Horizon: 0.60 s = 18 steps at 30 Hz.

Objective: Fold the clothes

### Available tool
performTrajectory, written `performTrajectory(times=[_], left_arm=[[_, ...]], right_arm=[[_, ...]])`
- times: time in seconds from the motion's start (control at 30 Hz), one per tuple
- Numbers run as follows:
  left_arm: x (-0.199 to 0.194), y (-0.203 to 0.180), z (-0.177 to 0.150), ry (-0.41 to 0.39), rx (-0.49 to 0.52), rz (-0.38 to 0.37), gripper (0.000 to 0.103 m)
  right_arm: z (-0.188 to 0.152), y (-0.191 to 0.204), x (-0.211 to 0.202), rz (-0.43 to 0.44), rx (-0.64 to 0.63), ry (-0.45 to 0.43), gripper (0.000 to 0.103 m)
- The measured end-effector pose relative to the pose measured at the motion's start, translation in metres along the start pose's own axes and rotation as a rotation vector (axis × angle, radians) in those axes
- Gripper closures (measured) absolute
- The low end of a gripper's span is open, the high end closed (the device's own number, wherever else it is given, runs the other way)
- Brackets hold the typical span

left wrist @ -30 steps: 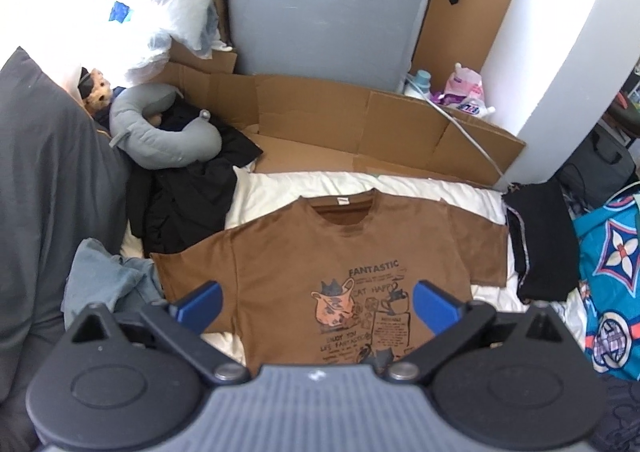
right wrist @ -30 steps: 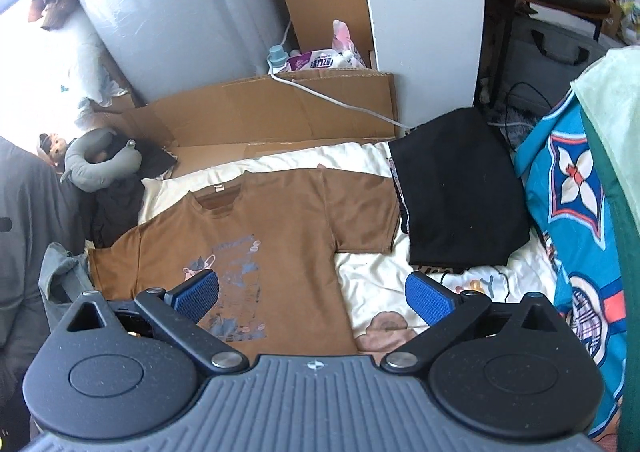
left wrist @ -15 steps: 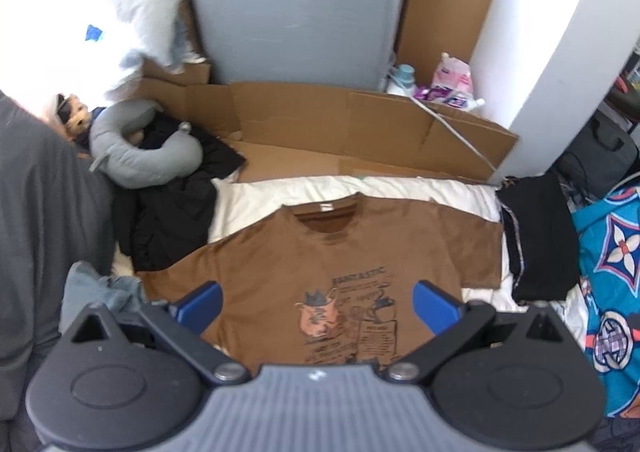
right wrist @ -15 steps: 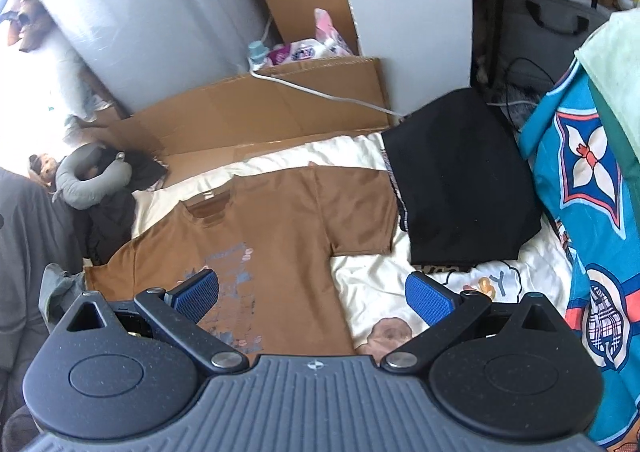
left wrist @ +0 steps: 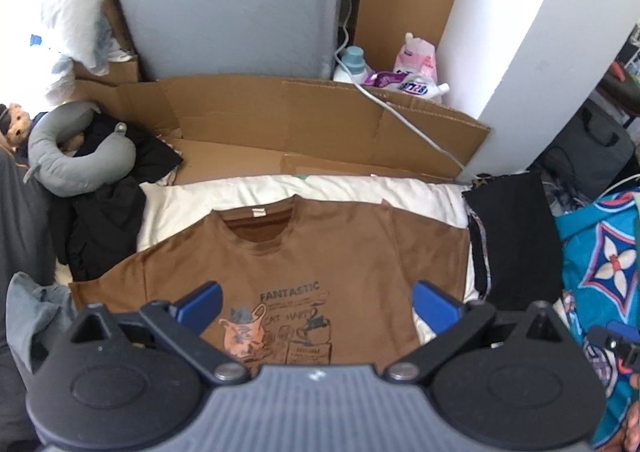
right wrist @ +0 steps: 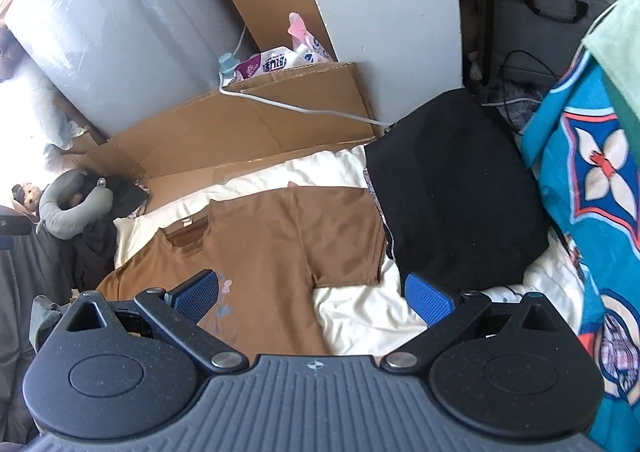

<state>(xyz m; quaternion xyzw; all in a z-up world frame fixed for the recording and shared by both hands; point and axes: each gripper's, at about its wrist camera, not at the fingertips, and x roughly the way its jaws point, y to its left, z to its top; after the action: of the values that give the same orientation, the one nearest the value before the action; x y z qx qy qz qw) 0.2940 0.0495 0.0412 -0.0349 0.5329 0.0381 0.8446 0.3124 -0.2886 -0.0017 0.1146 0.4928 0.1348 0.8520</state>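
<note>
I see the brown T-shirt (left wrist: 304, 252) spread flat and print-up on the cream sheet (left wrist: 360, 192) of the bed, collar away from me, both sleeves out to the sides; its right sleeve (right wrist: 340, 236) ends just beside a black garment (right wrist: 452, 188) that already lies folded. My left gripper (left wrist: 316, 300) hovers over the chest print with its fingers spread wide, holding nothing, and my right gripper (right wrist: 312, 292) hangs over the shirt's right hem and bare sheet, also released and empty. I judge the shirt is laid out and ready for folding. A fold would need each gripper down on an edge, pinching one layer at shoulder and hem.
</note>
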Motion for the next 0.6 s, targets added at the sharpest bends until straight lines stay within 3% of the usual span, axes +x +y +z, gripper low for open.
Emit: performTrajectory(times=[0.23,0.4,0.6], left_arm=[[0.051,-0.029,0.009,0.032,-0.034,0.013,0.000],[0.084,-0.041,0.004,0.035,-0.064,0.011,0.000],[0.128,-0.058,-0.017,0.061,-0.017,0.012,0.000]], right_arm=[[0.009,0.001,0.050,-0.002,-0.046,0.044,0.001],[0.010,0.007,0.079,0.086,-0.091,0.066,0.001],[0.002,-0.011,0.113,0.119,-0.035,0.081,0.001]])
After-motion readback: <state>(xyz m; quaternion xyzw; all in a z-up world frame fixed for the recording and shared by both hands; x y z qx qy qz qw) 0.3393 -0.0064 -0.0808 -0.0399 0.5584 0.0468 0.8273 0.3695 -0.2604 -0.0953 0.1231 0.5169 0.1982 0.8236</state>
